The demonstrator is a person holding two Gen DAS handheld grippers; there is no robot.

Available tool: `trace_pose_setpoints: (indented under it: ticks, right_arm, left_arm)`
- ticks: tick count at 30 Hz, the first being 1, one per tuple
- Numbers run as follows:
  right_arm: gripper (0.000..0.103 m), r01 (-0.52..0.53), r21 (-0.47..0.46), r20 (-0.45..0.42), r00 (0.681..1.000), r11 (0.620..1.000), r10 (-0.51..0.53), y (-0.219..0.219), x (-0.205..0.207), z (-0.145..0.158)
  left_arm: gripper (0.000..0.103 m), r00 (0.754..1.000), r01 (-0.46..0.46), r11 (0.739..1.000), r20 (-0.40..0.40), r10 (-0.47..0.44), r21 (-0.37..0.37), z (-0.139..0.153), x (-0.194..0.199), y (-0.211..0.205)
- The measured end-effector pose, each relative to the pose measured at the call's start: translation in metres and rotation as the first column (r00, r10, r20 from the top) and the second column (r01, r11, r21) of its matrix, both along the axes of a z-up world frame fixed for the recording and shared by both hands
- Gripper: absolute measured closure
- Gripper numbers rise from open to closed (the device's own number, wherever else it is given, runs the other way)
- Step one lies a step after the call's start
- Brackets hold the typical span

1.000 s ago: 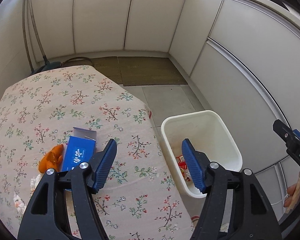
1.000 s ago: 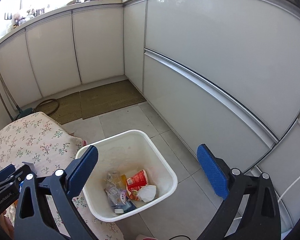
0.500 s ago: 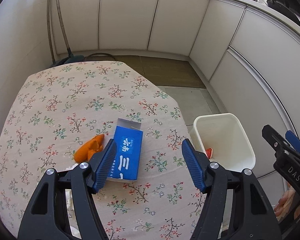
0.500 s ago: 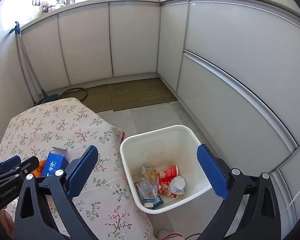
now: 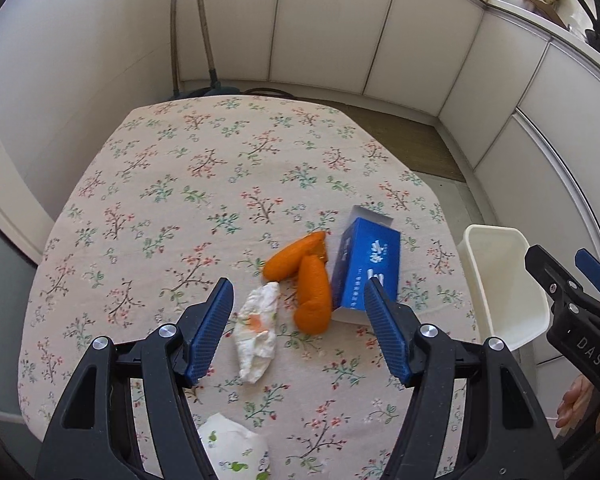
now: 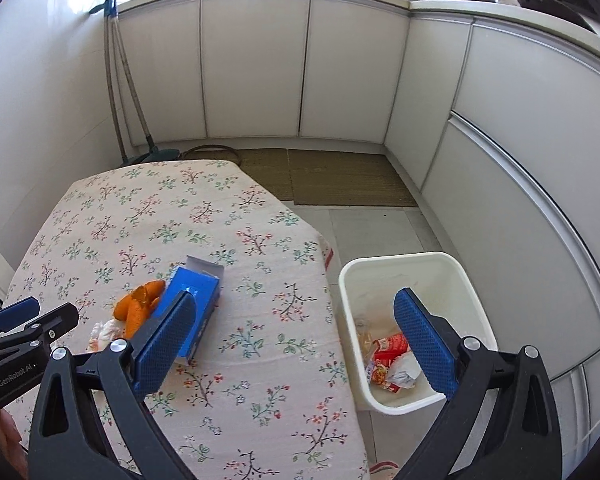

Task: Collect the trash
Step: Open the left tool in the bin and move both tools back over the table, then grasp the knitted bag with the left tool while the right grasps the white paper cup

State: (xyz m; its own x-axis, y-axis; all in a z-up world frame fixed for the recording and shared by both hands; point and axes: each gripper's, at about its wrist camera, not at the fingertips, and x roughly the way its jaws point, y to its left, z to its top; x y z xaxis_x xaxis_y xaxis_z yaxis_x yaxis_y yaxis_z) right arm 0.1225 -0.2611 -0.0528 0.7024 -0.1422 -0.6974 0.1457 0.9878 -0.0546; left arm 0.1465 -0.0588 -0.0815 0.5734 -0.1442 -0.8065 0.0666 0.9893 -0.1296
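Both tongs gape empty; the left tongs point(image 5: 298, 326) frame the crumpled tissue point(image 5: 257, 334), its long axis pointing away, nearer than the right tongs point(image 6: 296, 340).

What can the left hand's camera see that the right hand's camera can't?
Only the left wrist view shows the whole crumpled tissue and a second white wad at the near edge of the table.

Only the right wrist view looks down into the bin, where a red wrapper and other rubbish lie.

Both show the orange peels, the blue box, the bin and both open grippers, left and right, holding nothing.
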Motion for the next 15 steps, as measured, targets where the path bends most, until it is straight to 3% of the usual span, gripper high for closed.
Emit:
trace_pose_setpoints:
  ticks: [10,15]
  right_arm:
    - [0.007,-0.126,-0.014,-0.048,0.991,0.992,0.125,0.068,0.003,-0.015]
    - [0.007,-0.17,-0.015,-0.076,0.983,0.985,0.169,0.093,0.005,-0.024]
  left_arm:
    - [0.038,0.991,-0.098,0.995,-0.085,0.099,0.011,-0.023,-0.012,0.064]
    - [0.038,0.975,-0.146,0.989,-0.171,0.142,-0.014,-0.041,-0.01,0.092]
